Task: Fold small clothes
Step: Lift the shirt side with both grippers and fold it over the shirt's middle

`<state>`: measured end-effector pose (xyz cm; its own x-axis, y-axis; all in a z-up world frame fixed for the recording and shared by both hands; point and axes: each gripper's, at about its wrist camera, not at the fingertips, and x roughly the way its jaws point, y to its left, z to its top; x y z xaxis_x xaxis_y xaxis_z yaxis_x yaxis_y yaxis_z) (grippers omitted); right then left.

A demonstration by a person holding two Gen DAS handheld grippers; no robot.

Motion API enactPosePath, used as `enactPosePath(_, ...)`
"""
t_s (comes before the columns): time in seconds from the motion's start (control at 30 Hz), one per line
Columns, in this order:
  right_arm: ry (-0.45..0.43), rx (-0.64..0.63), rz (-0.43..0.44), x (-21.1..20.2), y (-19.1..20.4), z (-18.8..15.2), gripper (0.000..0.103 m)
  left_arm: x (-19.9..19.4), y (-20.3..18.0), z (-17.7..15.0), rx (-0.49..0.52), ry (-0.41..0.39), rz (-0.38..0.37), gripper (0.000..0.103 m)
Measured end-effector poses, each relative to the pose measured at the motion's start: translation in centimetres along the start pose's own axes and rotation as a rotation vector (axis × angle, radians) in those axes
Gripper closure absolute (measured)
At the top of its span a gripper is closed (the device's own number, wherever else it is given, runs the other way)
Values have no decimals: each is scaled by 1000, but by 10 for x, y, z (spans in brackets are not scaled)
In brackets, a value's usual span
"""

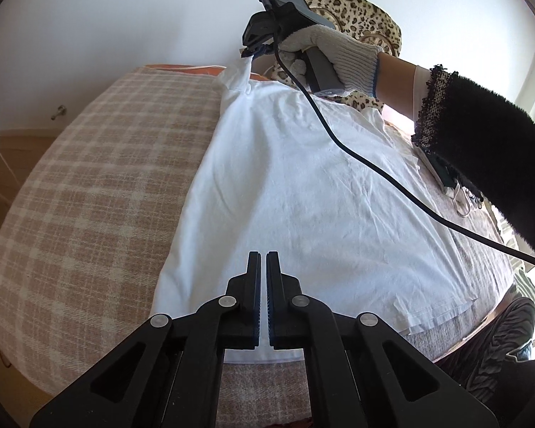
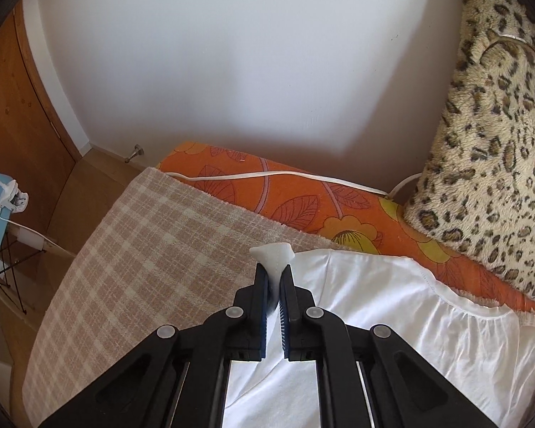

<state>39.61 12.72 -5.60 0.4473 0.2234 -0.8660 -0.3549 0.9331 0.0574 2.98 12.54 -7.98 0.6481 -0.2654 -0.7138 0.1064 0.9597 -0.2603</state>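
Note:
A white t-shirt lies spread on a beige plaid blanket. My left gripper is shut on the shirt's near hem, with white fabric between its pads. My right gripper, held by a gloved hand, is shut on the shirt's far corner and lifts it a little off the bed. In the right wrist view the right gripper pinches a bunch of the white shirt, which sticks out past the fingertips.
A leopard-print pillow stands against the white wall at the back right. An orange floral sheet with a white cable lies beyond the blanket. A black cable hangs across the shirt. A phone lies at the right.

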Motion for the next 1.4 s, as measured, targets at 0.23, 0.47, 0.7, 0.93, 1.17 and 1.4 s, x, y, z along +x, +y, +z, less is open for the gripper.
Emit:
enactPosePath(0.23, 0, -7, 0, -9, -7, 0, 100, -7, 41, -7, -48, 18, 176, 60)
enactPosePath(0.47, 2, -47, -2, 0, 15, -2, 100, 15, 44, -16, -45, 103, 203, 55)
enactPosePath(0.7, -6, -39, -9, -2, 13, 0, 100, 15, 47, -18, -69, 104, 181, 63)
enactPosePath(0.93, -3, -28, -4, 1, 11, -2, 100, 8, 49, -15, -107, 67, 77, 101)
enactPosePath(1.17, -25, -29, -24, -13, 1, -2, 100, -12, 15, 0, -39, -19, -27, 102)
enactPosePath(1.4, -26, -11, -41, -27, -22, -7, 100, -23, 17, 0, 23, -70, 121, 100)
